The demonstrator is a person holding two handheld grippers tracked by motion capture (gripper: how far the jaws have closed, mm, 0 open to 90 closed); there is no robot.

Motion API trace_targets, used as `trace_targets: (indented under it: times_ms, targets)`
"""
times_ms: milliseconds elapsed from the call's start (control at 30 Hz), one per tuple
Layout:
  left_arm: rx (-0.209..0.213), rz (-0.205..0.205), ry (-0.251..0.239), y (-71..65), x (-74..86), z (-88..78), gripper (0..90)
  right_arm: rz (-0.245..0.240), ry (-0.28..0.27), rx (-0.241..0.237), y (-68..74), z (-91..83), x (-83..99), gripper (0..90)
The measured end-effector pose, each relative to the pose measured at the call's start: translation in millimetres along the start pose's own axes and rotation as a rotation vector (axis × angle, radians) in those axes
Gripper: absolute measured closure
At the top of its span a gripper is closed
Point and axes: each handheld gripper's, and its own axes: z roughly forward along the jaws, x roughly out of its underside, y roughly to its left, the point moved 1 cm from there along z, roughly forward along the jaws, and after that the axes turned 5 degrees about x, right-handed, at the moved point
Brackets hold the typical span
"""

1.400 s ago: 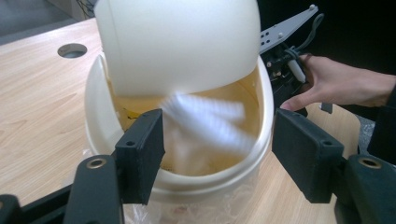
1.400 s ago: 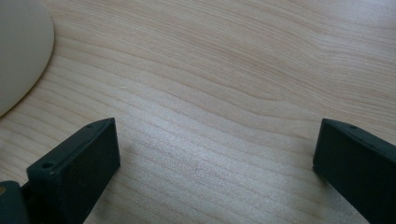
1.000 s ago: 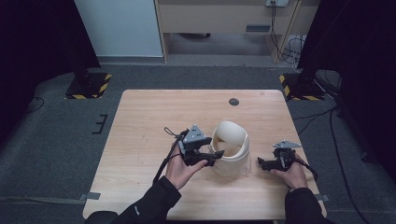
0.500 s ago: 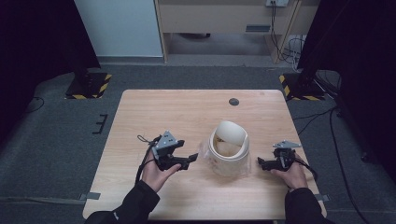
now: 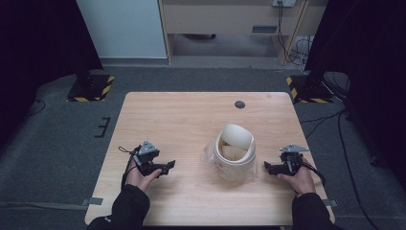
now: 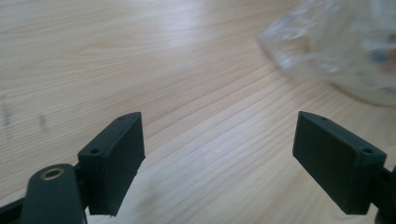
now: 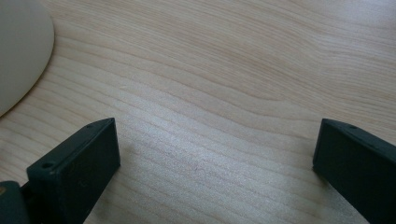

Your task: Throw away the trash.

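From the high view we see a cream swing-lid bin (image 5: 234, 153) standing upright on the wooden table (image 5: 191, 120), with a clear plastic bag (image 5: 209, 155) bunched against its left side. Our left gripper (image 5: 167, 166) rests near the table's front left, well apart from the bin, its jaws having just been opening with nothing between them. Our right gripper (image 5: 269, 166) sits just beside the bin's right side, pointing toward it. A small dark disc (image 5: 240, 104) lies farther back on the table.

In the left gripper view, our left gripper (image 6: 219, 149) has its jaws spread wide over bare wood, and the plastic bag (image 6: 341, 46) shows blurred at upper right.

In the right gripper view, our right gripper (image 7: 215, 163) also stands wide and empty, the bin's (image 7: 21, 46) cream wall at upper left.
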Motion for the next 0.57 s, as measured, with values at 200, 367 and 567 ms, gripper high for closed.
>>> trace_targets:
  times_ms: [200,367,567]
  targets:
    - [-0.076,-0.016,0.067,27.3,12.6,3.3,15.1,0.001,0.000,0.000,0.0,0.0,0.0,0.8]
    - [-0.113,-0.038,0.088,39.4,17.8,4.6,14.3,0.001,0.000,0.000,0.0,0.0,0.0,0.7]
    - [-0.126,-0.036,0.126,44.1,22.8,11.5,10.6,0.001,0.000,-0.001,0.0,0.0,0.0,0.7]
